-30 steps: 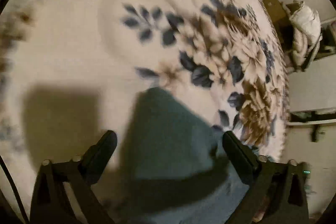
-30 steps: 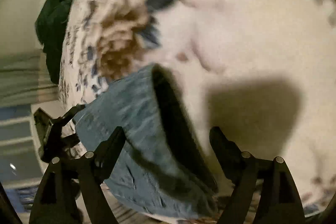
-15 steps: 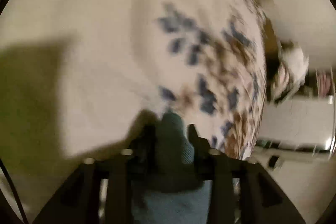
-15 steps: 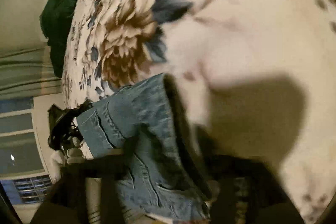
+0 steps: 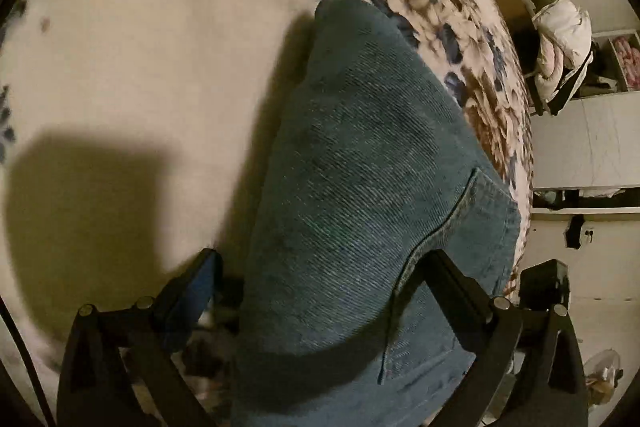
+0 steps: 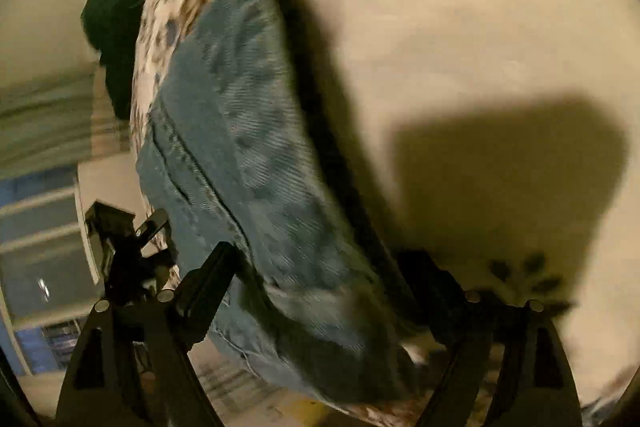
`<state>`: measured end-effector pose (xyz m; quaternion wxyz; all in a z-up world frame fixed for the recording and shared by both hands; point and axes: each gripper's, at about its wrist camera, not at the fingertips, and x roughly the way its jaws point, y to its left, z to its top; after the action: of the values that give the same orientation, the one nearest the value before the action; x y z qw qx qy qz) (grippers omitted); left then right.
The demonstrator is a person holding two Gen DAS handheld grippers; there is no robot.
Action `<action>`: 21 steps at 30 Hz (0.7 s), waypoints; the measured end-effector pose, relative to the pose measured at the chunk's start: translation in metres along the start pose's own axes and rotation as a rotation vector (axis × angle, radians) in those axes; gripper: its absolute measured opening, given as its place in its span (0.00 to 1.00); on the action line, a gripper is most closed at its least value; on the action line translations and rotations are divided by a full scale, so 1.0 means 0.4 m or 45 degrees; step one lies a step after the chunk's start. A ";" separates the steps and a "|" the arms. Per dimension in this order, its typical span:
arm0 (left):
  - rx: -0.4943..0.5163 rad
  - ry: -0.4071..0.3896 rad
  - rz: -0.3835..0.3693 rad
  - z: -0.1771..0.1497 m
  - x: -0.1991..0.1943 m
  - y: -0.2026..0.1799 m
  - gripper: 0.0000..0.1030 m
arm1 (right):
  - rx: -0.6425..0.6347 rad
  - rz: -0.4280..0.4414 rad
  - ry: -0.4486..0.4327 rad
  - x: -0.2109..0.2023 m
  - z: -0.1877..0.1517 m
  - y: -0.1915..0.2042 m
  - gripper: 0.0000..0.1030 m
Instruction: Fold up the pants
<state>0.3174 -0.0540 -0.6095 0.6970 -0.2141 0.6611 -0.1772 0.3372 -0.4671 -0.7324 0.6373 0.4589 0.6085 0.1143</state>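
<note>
The blue denim pants (image 5: pixel 360 195) lie folded on a cream floral blanket (image 5: pixel 140 47). In the left wrist view the fold fills the middle, and my left gripper (image 5: pixel 324 267) is open with its fingers spread on either side of the denim. In the right wrist view the pants (image 6: pixel 248 155) run from the upper left down between the fingers. My right gripper (image 6: pixel 320 267) is open, its fingers wide on either side of the denim edge. The left gripper (image 6: pixel 132 235) shows at the far side of the pants in the right wrist view.
A white bundle of bedding (image 5: pixel 560 47) sits on a chair beyond the bed's right edge, with white shelving (image 5: pixel 592 147) behind. A dark green cloth (image 6: pixel 116 19) lies at the bed's far left edge. Striped curtains (image 6: pixel 40 131) hang on the left.
Both grippers were shut on the denim half a second ago and are now open. The pants lie released on the blanket, folded over.
</note>
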 end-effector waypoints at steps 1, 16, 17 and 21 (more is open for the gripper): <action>0.000 0.006 -0.009 0.005 0.004 0.002 1.00 | -0.050 -0.019 0.028 0.019 0.004 0.015 0.91; 0.115 0.092 -0.070 -0.002 -0.001 0.021 1.00 | -0.147 0.133 0.061 0.085 0.033 0.071 0.99; 0.113 0.091 -0.069 -0.002 -0.001 0.019 1.00 | -0.121 0.169 0.059 0.086 0.032 0.080 0.99; 0.183 0.061 -0.104 -0.012 -0.014 -0.017 0.93 | -0.196 0.185 0.033 0.098 0.011 0.139 0.92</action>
<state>0.3124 -0.0569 -0.6013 0.6868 -0.1861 0.6537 -0.2577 0.3733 -0.4110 -0.7193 0.6526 0.4500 0.5713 0.2126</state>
